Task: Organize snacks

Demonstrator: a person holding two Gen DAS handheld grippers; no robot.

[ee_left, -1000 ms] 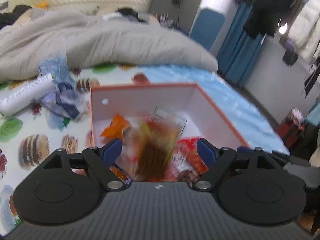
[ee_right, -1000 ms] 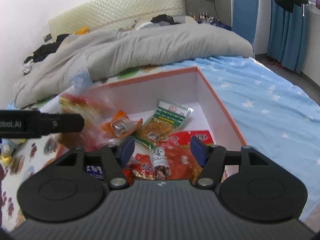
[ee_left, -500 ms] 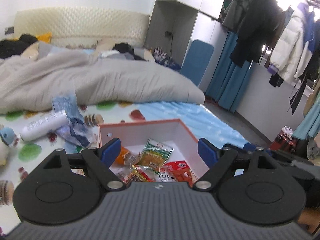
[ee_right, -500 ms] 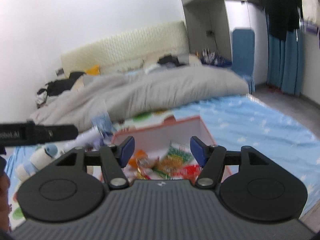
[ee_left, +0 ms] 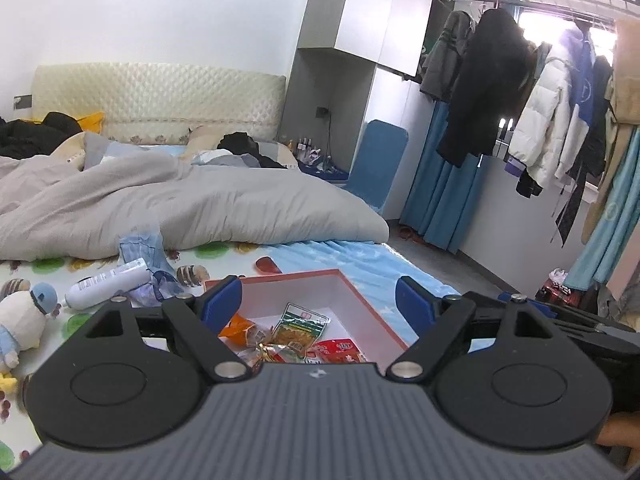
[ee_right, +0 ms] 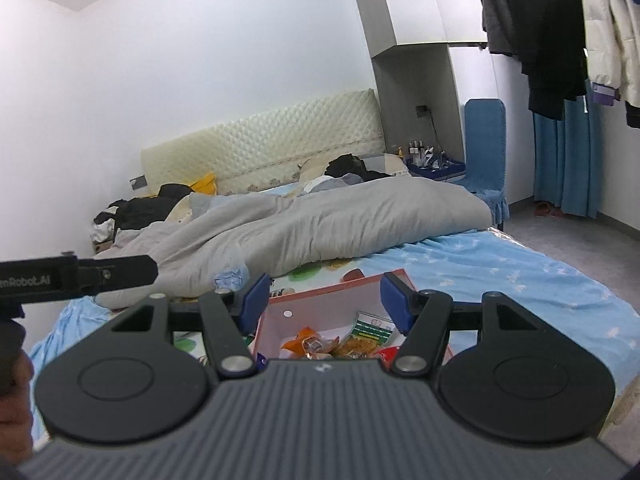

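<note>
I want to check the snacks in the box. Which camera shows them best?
The left wrist view: the box lies open between the claw tips, its packets distinct. The right wrist view shows the packets partly hidden behind the claw body.

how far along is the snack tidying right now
Done: several snack packets lie in the orange box on the bed. In hand: nothing; the left gripper and right gripper are both open and empty, raised above the box. Left: no loose snacks show outside it; a bottle and plush toy lie nearby.
</note>
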